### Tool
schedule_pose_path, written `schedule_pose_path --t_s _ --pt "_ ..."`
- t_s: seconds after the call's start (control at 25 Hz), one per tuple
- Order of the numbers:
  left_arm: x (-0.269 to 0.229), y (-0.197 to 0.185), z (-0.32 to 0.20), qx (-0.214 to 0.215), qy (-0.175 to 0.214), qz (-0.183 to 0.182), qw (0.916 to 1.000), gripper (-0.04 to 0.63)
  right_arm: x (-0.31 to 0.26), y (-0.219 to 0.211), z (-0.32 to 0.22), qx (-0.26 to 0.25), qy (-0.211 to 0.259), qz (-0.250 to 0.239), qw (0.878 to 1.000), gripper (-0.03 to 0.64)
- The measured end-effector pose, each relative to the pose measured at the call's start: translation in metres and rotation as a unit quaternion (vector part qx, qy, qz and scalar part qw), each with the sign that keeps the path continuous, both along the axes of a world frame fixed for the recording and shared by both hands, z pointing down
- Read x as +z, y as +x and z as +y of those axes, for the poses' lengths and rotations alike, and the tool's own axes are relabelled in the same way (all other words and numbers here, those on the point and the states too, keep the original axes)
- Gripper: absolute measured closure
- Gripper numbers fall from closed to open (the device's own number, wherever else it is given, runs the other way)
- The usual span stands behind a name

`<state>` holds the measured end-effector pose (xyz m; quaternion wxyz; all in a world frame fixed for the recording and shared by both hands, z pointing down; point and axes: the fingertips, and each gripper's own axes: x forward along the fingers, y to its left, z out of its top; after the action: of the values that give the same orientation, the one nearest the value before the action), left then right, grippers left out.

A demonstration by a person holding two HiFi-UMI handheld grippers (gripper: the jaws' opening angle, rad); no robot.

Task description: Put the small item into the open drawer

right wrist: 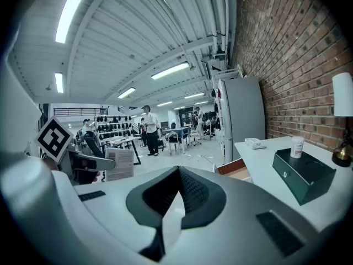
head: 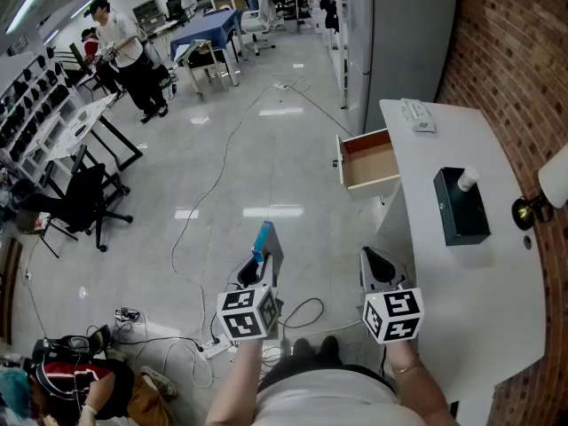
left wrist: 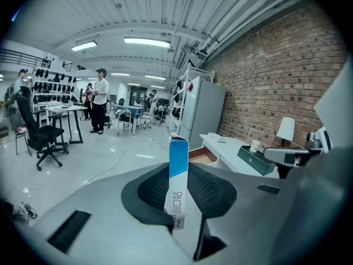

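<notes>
A small blue-and-white box (head: 263,239) stands upright between the jaws of my left gripper (head: 264,238), which is shut on it; in the left gripper view the box (left wrist: 178,178) rises out of the left gripper (left wrist: 179,200). The open drawer (head: 369,163) juts from the left side of the white table (head: 479,273), ahead and to the right of the box, and looks empty inside. My right gripper (head: 369,257) hovers beside the table's edge, shut with nothing in it; its jaws meet in the right gripper view (right wrist: 177,175).
On the table sit a dark green case (head: 461,207) with a white cup (head: 467,180) on top, a white remote-like item (head: 417,115) and a lamp (head: 543,193). Cables (head: 222,162) cross the floor. A person (head: 129,51) stands far off by desks, near an office chair (head: 80,204).
</notes>
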<state>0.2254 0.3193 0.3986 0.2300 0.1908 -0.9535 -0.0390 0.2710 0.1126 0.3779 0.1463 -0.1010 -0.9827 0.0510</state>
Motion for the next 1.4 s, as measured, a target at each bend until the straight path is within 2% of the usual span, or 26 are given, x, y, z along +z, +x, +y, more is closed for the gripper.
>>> schedule_pose_path --t_s 0.16,0.52,0.84,1.08,1.4 --pt "0.001 -0.001 -0.003 0.005 -0.01 0.0 0.9999 0.488 -0.005 0.0 -0.001 -0.007 -0.016 -0.01 1.0 0.612" --pt "-0.009 -0.004 -0.014 0.016 -0.003 -0.017 0.9997 0.488 -0.004 -0.001 -0.003 -0.009 -0.01 -0.01 1.0 0.61" --pt "-0.007 -0.035 -0.021 0.022 -0.009 -0.018 0.9995 0.488 0.001 -0.029 -0.015 0.009 -0.019 -0.001 1.0 0.609" --pt "0.0 -0.096 -0.03 0.03 -0.007 -0.02 0.9993 0.488 0.009 -0.083 -0.02 0.016 -0.025 0.008 1.0 0.609" --pt "0.02 -0.243 -0.027 0.042 -0.001 -0.006 0.9991 0.488 0.018 -0.22 -0.017 0.034 -0.017 0.019 0.999 0.609"
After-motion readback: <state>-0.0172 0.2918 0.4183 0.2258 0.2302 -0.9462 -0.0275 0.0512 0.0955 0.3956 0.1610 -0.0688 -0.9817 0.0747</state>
